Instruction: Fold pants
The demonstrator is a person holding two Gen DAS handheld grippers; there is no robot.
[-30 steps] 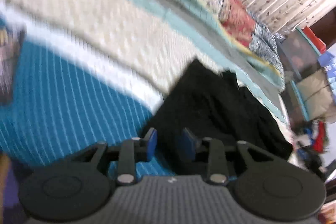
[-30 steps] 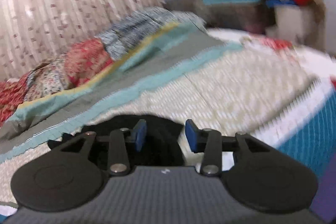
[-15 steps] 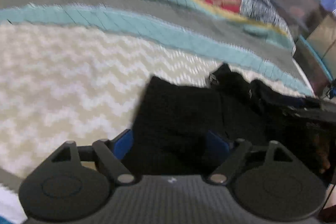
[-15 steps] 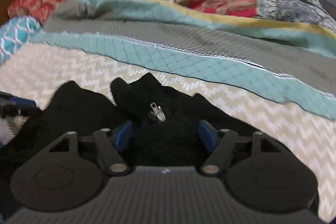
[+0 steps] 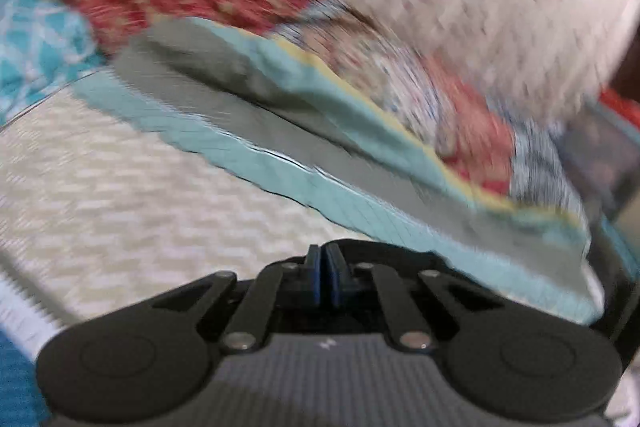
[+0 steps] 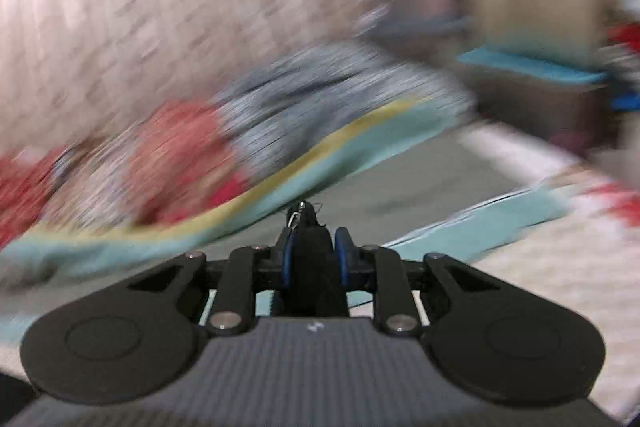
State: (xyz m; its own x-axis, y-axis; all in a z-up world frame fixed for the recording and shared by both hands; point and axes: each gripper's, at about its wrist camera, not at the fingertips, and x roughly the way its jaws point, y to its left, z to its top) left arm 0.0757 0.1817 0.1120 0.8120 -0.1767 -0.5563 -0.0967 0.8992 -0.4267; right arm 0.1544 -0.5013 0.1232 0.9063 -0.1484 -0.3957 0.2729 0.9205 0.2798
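Bedding in cream chevron fills the bed (image 5: 132, 187) ahead. Your right claw (image 6: 313, 247) has just closed, grasping the black pants (image 6: 310, 255), soft and limp, near the zipper. Your left claw (image 5: 322, 267), clenched, shows only dark fabric beneath.

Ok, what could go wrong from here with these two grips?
Both jaws have just been closing. The right gripper clamps a thick bunch of the black pants by the zipper, so the fold may come out lopsided. The left gripper looks fully shut with no cloth clearly between its pads; it may have missed, leaving one side dragging.
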